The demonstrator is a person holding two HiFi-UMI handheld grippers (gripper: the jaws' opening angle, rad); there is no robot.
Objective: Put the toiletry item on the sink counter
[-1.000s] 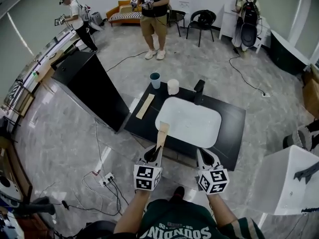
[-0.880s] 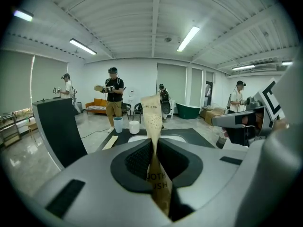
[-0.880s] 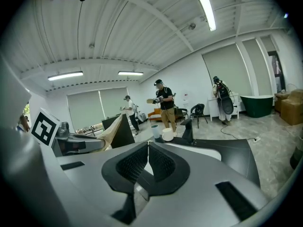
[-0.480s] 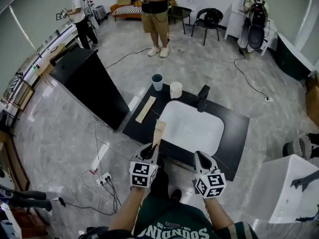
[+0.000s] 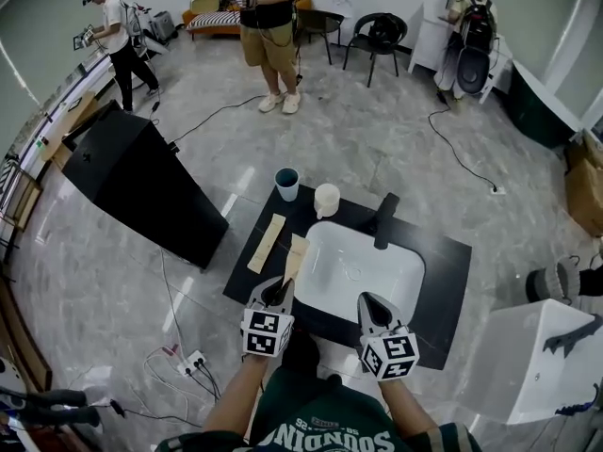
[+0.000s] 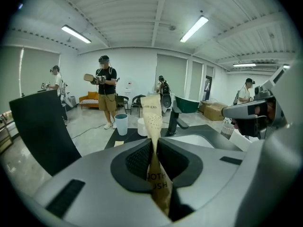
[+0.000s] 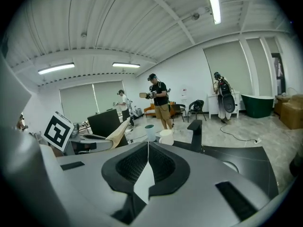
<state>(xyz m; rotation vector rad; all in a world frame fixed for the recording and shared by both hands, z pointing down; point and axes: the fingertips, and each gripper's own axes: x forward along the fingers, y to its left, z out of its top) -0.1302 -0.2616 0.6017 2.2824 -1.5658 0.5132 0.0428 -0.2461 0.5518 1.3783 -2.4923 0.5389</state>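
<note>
Above the sink counter, left gripper grips the toothbrush packet.

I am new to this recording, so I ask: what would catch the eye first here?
The left gripper is shut on a tan toothbrush packet, held over the black sink counter left of its white basin. A second packet lies on the counter, near a blue cup and a white cup.

Glossy grey tiled floor, black chair, striped sofa, ceiling strip lights
</note>
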